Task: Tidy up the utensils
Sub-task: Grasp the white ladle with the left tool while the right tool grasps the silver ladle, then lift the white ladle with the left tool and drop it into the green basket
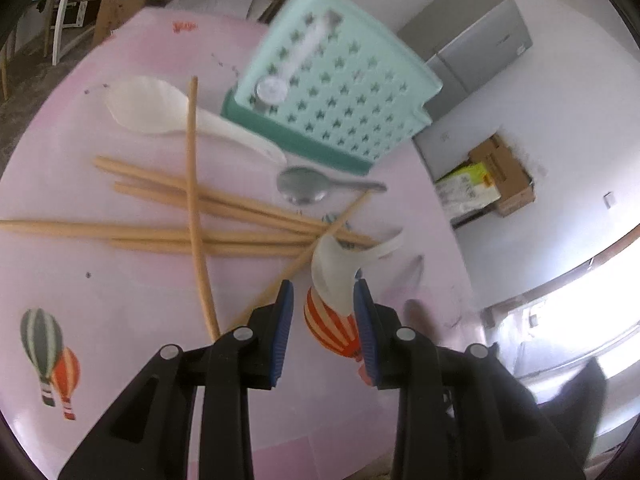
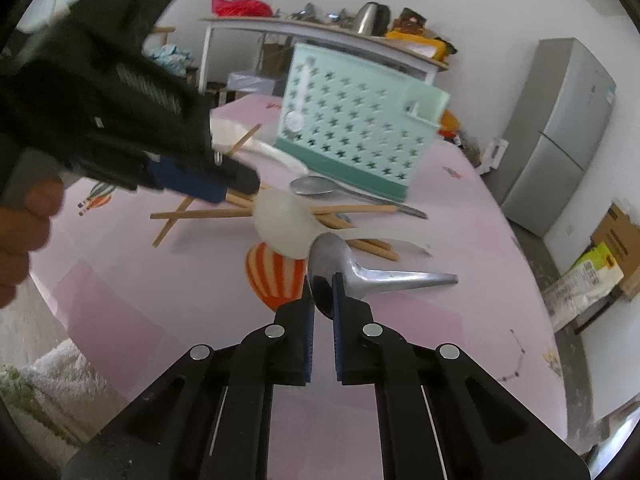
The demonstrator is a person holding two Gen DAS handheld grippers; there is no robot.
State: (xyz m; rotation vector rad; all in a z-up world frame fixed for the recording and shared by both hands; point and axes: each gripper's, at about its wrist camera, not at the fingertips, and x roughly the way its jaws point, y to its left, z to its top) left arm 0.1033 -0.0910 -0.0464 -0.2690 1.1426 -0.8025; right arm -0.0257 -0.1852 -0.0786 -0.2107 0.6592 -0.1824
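Gripping two spoons

My left gripper (image 1: 323, 294) is clamping the white spoon (image 1: 336, 270); my right gripper (image 2: 322, 285) is pinching the metal spoon (image 2: 340, 266).

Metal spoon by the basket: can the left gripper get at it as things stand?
Probably not yet: the left gripper is shut on a white spoon. The metal spoon itself lies uncovered beyond the chopsticks, beside the basket.

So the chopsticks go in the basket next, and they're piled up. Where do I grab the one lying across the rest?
Grip the crossing chopstick from above near its far end, by the white ladle. There it lies clear of the pile, with room for both fingers.
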